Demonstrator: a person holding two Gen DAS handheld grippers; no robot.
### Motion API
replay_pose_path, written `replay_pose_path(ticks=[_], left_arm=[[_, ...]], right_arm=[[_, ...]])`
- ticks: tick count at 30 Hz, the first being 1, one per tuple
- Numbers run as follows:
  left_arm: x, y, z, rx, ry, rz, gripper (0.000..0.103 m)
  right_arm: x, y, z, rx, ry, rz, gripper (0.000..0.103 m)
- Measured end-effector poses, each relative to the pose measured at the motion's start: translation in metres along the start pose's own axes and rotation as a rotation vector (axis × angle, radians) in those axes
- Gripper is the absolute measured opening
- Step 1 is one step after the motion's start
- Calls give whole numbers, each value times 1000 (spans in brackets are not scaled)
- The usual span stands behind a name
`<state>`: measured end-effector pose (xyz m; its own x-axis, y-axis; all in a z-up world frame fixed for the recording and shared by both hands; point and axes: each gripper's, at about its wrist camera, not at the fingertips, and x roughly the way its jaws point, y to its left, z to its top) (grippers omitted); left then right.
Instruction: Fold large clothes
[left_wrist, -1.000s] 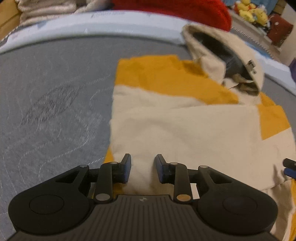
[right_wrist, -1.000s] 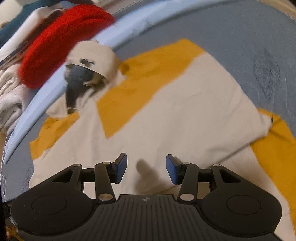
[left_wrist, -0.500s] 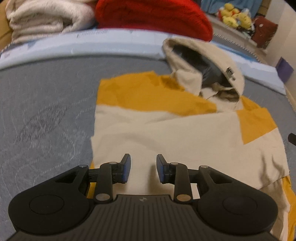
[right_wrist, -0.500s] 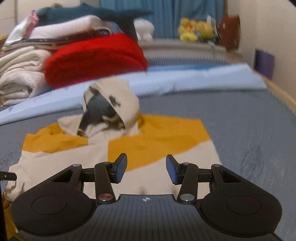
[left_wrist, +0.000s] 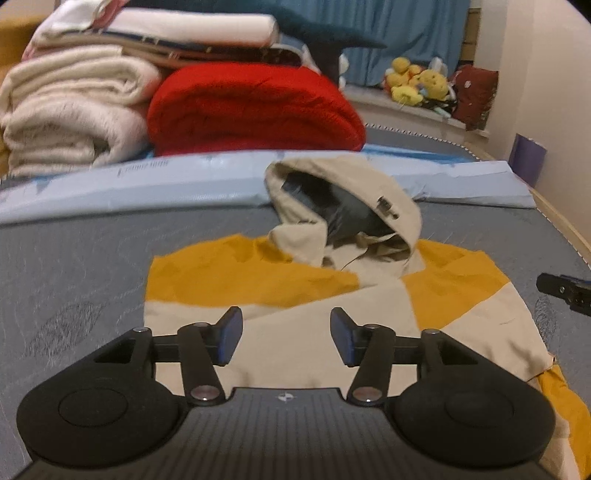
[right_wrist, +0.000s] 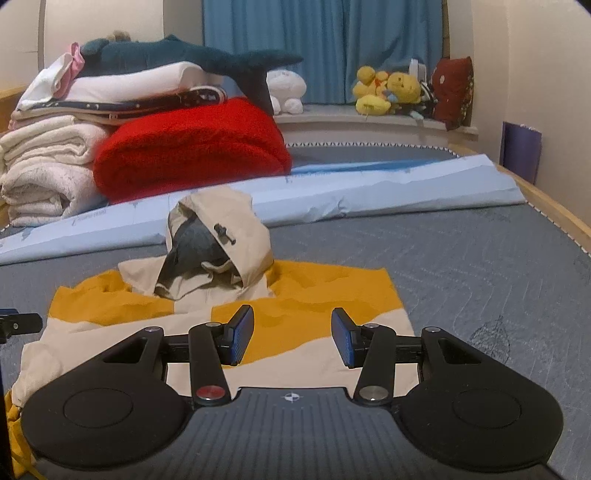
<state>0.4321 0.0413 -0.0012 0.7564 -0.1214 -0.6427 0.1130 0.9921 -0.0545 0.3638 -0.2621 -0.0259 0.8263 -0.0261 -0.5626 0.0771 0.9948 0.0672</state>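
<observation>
The cream-and-mustard hooded jacket (left_wrist: 332, 325) lies folded flat on the grey bed (left_wrist: 74, 266), hood propped up at its far end (dark lining showing). The left tongs (left_wrist: 286, 336) hang above its near cream part, jaws just widened, nothing between them. The right tongs (right_wrist: 292, 338) hover over its near right part — released too, jaws apart and empty, clear of the cloth.

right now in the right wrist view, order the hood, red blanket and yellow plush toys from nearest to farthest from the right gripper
1. Hood: just ahead and left of the right gripper, standing up at the jacket's top.
2. Red blanket: behind the hood, to the left, beside the folded bedding.
3. Yellow plush toys: farthest, on the ledge by the blue curtain, upper right.
</observation>
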Motion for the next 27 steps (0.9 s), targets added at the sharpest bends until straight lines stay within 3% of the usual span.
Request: replay_pose_path(ticks=[2,4,9,12,19,27], left_arm=[[-2,-10,1,26,-26,6,75],[-3,-19,2,43,-50,9,82],[3,-36,1,66,-80,21,85],[9,-40,0,56,-85,-12,85],[14,-37,0,-1,-110,-3,85],[16,-35,0,0,-149,52,85]], right_arm=[[-2,-2,1,4,-11,4,48],[-2,-3,1,8,-24,6,48],[-5,-2,2,7,-67,10,49],[-4,-3,3,26,-66,12,49],[0,-4,5,13,-58,16,49],[-7,-16,14,17,-88,18,49]])
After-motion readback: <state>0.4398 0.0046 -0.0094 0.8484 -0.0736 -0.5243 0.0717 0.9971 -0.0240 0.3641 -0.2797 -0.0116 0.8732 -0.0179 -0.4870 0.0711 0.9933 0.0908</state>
